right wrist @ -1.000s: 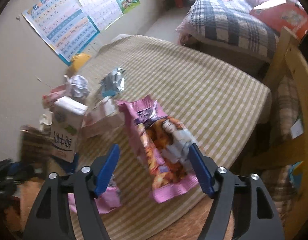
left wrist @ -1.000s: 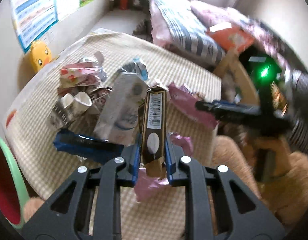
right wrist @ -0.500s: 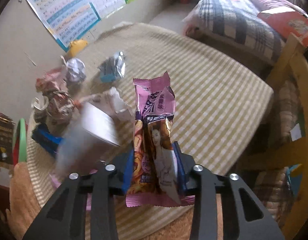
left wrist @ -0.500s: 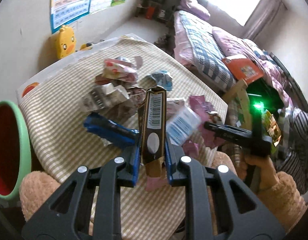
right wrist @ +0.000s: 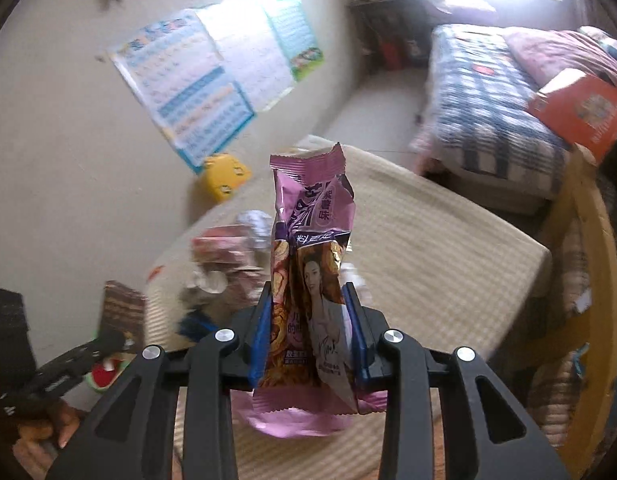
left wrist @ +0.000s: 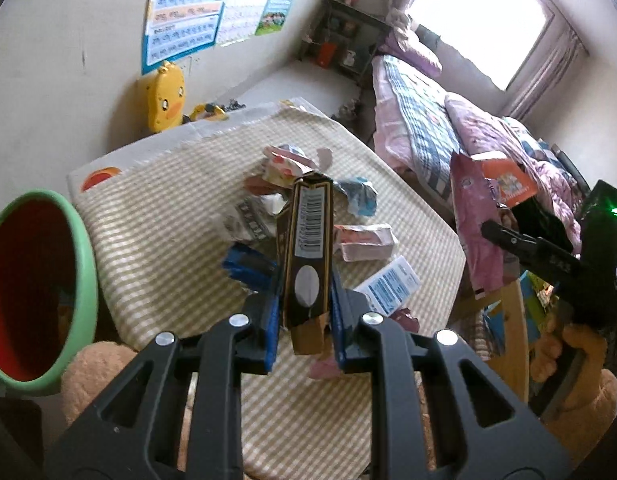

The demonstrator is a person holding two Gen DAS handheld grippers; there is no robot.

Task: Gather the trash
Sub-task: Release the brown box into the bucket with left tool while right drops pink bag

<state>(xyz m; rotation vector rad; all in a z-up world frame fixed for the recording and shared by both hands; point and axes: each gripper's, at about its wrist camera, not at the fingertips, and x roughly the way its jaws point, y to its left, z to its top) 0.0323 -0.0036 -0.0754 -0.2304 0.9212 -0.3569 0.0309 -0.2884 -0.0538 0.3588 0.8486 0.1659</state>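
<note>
My left gripper (left wrist: 304, 316) is shut on a dark brown carton with a barcode (left wrist: 308, 252) and holds it upright above the striped table (left wrist: 156, 232). My right gripper (right wrist: 308, 332) is shut on a pink snack bag (right wrist: 308, 280), lifted off the table; that bag also shows at the right of the left wrist view (left wrist: 474, 224). Several pieces of trash lie on the table: a blue wrapper (left wrist: 246, 266), a white and blue carton (left wrist: 388, 286), a pink box (left wrist: 364, 242) and crumpled wrappers (left wrist: 284, 164). A green bin with a red inside (left wrist: 36, 280) stands at the left.
A yellow duck toy (left wrist: 164, 96) leans on the wall behind the table. A bed (left wrist: 428, 120) lies to the right, a wooden chair frame (right wrist: 588, 240) by the table's right edge. Posters (right wrist: 212, 80) hang on the wall.
My right gripper closed on the pink snack bag and lifted it off the table. My left gripper rose and pulled back with the brown carton. The white carton tipped over.
</note>
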